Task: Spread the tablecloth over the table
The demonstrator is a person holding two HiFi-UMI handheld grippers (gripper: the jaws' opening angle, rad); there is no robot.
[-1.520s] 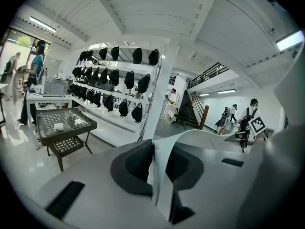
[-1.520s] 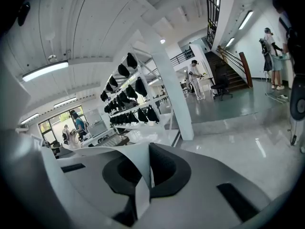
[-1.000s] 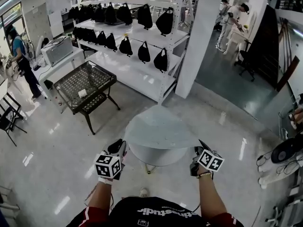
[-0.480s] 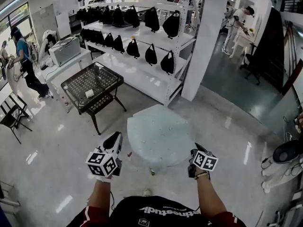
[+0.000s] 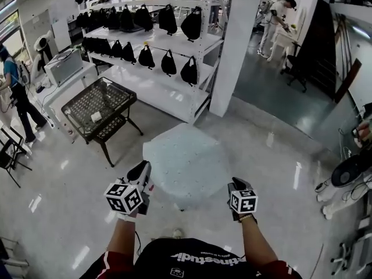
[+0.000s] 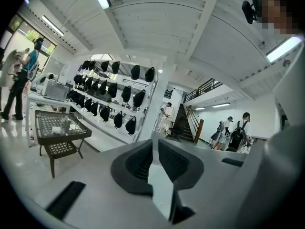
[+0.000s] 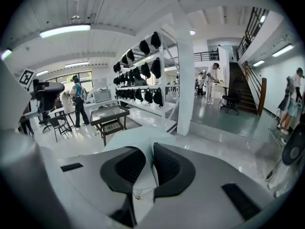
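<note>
A pale blue-white tablecloth (image 5: 187, 163) lies spread out flat in front of me, and the table under it is almost fully hidden. My left gripper (image 5: 141, 175) is shut on the cloth's near left edge. My right gripper (image 5: 234, 186) is shut on its near right edge. In the left gripper view a strip of tablecloth (image 6: 160, 187) is pinched between the dark pads (image 6: 138, 163) of the left gripper (image 6: 155, 162). The right gripper view shows the tablecloth (image 7: 136, 136) running away from the right gripper (image 7: 149, 168), clamped between its jaws.
A black mesh side table (image 5: 97, 107) stands to the left. White shelving (image 5: 160, 83) with several black bags runs behind it, next to a white pillar (image 5: 231, 51). A person (image 5: 14, 95) stands far left, and a fan (image 5: 350, 183) stands at the right.
The cloth billowed up as a shallow dish above the white round table; it has come down and flattened over it. Both grippers have drawn lower and nearer to me, still holding it.
</note>
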